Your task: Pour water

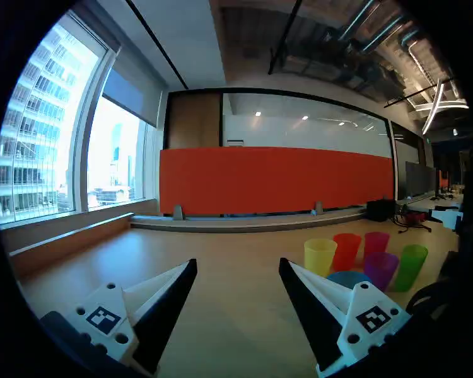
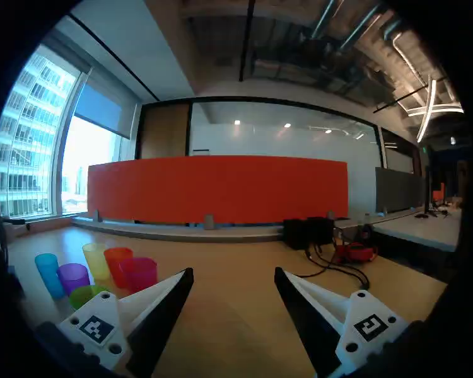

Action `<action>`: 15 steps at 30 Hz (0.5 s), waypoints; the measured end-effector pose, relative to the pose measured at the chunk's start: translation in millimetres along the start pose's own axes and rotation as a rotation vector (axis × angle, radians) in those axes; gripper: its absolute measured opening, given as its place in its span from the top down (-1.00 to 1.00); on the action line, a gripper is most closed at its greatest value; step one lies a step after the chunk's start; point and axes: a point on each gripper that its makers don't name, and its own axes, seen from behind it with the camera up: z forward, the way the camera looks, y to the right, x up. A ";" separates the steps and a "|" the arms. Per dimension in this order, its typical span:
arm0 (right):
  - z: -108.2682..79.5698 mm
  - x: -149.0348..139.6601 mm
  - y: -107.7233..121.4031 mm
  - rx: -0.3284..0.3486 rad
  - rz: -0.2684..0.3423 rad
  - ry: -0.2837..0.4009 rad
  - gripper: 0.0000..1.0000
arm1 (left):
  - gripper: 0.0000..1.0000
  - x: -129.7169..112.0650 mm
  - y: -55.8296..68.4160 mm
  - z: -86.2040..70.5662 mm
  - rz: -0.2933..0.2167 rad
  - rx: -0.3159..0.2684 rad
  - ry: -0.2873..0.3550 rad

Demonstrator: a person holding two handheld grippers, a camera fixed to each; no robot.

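Cables, black and tangled (image 2: 310, 255), trail over the pale wooden tabletop (image 2: 236, 340) before a long orange partition panel (image 2: 217, 189). Translucent coloured plastic cups (image 1: 362, 255) cluster right of the left gripper (image 1: 237, 261) and left of the right gripper (image 2: 233, 271). Both grippers gape wide and hold nothing.

No legible txt, labels or nos.

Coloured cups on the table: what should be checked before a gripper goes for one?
1. Left gripper open: ok.
2. Right gripper open: ok.
3. Yellow cup upright: ok.
4. Water inside it: cannot tell.
5. Something held to pour from: not ok, both grippers empty.
6. Black box apart from the cup: ok.
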 end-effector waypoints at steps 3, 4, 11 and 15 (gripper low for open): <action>0.4 -0.4 -0.3 0.000 0.000 0.000 -0.98 | -0.93 -0.2 0.0 -0.3 0.000 0.000 0.000; 0.4 -0.5 -0.3 0.000 0.000 0.000 -0.98 | -0.92 -0.2 0.0 -0.3 0.000 0.000 0.000; -0.2 -0.9 -0.7 0.000 0.001 -0.001 -0.98 | -0.93 -0.2 0.2 -0.4 0.000 0.000 0.000; -0.6 -0.8 -1.1 0.000 0.001 -0.001 -0.99 | -0.93 -0.1 0.3 -0.4 0.000 0.000 0.000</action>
